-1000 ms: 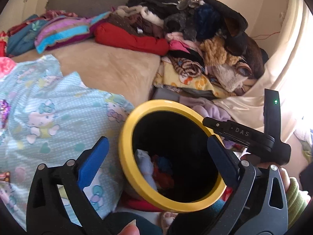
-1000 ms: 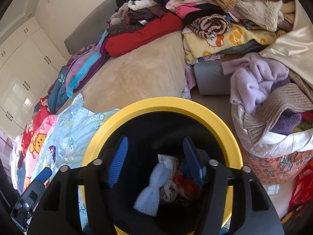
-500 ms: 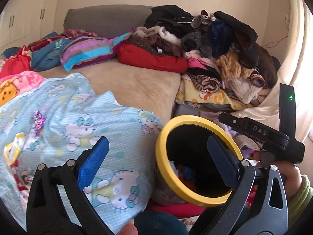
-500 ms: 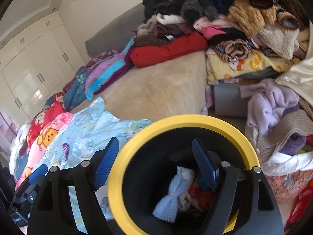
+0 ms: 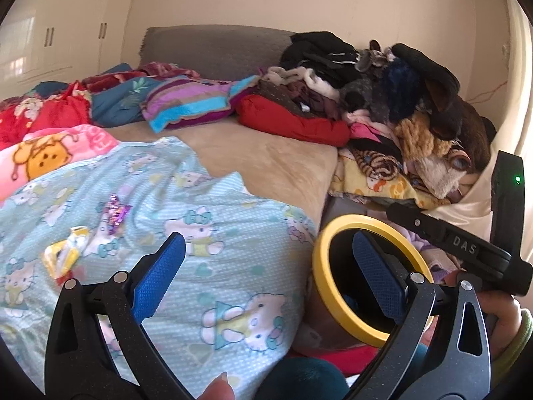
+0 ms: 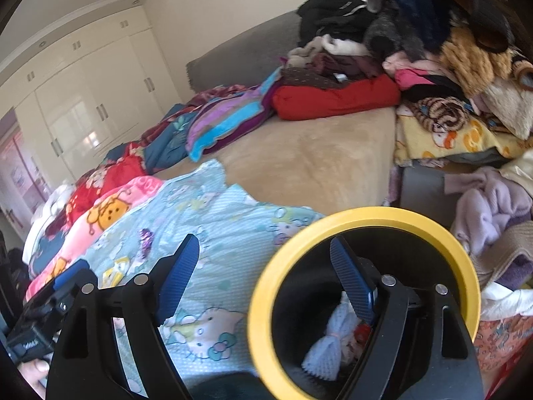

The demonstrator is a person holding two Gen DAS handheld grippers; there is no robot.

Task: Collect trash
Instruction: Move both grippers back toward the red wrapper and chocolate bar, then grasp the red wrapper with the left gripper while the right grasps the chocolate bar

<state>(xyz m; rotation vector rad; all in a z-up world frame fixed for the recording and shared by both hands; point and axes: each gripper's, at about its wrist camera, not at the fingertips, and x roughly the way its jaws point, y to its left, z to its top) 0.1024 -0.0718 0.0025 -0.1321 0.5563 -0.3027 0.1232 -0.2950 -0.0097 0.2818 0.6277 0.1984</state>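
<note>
With both my left claw (image 5: 266, 266) and right claw (image 6: 263, 266) spread and empty, the purple wrapper (image 5: 115, 212) and yellow wrapper (image 5: 65, 255) lay near the blanket's (image 5: 216, 233) left edge, looking light, crinkly, best pinched mid-crumple.

Beige bed (image 5: 276, 163), Hello Kitty blanket (image 5: 213, 233) in front (pale blue); clothes pile (image 5: 383, 100) right, white wardrobe (image 6: 83, 100) behind.
</note>
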